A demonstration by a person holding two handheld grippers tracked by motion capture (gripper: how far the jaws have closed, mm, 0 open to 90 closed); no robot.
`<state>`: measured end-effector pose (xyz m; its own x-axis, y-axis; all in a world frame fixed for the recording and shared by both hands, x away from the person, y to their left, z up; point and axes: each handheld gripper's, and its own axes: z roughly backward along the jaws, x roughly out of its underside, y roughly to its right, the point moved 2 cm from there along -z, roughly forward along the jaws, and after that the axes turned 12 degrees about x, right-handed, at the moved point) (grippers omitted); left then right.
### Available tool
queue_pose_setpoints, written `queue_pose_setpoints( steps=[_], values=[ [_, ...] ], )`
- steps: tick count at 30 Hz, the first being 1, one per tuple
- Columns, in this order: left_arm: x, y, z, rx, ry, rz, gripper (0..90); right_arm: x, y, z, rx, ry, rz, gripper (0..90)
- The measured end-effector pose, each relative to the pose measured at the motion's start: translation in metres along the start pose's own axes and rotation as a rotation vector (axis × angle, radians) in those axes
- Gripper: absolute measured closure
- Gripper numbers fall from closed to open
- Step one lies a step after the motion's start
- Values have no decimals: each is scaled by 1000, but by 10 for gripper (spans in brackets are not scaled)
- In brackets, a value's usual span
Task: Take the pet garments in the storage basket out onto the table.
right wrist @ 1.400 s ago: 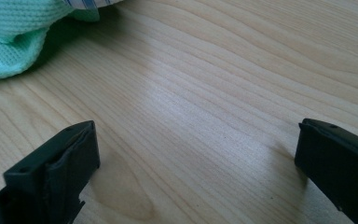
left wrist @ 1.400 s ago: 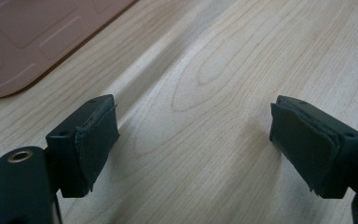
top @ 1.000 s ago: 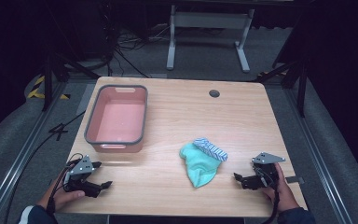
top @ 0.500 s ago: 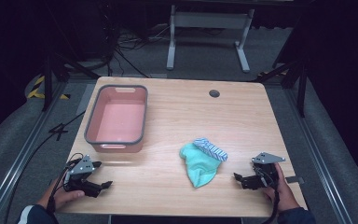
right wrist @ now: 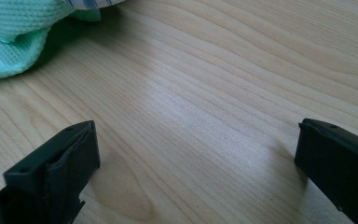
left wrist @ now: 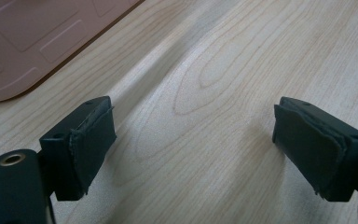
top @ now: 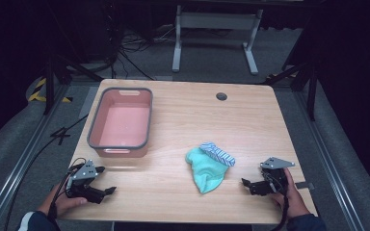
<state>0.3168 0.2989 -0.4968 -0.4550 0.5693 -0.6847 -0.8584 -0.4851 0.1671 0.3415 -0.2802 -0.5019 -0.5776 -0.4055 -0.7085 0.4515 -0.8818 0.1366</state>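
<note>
Both grippers sit low on the table (top: 183, 115), jaws spread wide with bare wood between. The left gripper (top: 107, 185) is at lower left, just below the pink bin (top: 121, 123). The right gripper (top: 245, 185) is at lower right, near the green cloth (top: 204, 169) with a striped cloth (top: 218, 154) lying on it.

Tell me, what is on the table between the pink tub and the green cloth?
Nothing: in the high view, only bare wooden table lies between the pink tub and the green cloth.
</note>
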Motion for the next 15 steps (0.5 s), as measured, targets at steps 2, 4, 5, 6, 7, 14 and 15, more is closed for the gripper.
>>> queue_pose_setpoints(
  steps=[2, 4, 5, 6, 7, 14, 15],
  values=[
    [0, 0, 0, 0, 0, 1, 131, 0, 0, 0, 0, 0, 0, 1],
    [0, 0, 0, 2, 4, 2, 130, 0, 0, 0, 0, 0, 0, 1],
    [0, 0, -1, 2, 5, 3, 130, 0, 0, 0, 0, 0, 0, 1],
    [0, 0, -1, 1, 3, 3, 129, 0, 0, 0, 0, 0, 0, 1],
    [0, 0, -1, -2, 3, 4, 128, 0, 0, 0, 0, 0, 0, 1],
    [-1, 1, -2, -7, 2, 11, 117, 0, 0, 0, -2, 1, 2, 1],
    [-1, 1, -2, -9, 3, 13, 117, 0, 0, 0, -2, 1, 1, 1]
  ],
)
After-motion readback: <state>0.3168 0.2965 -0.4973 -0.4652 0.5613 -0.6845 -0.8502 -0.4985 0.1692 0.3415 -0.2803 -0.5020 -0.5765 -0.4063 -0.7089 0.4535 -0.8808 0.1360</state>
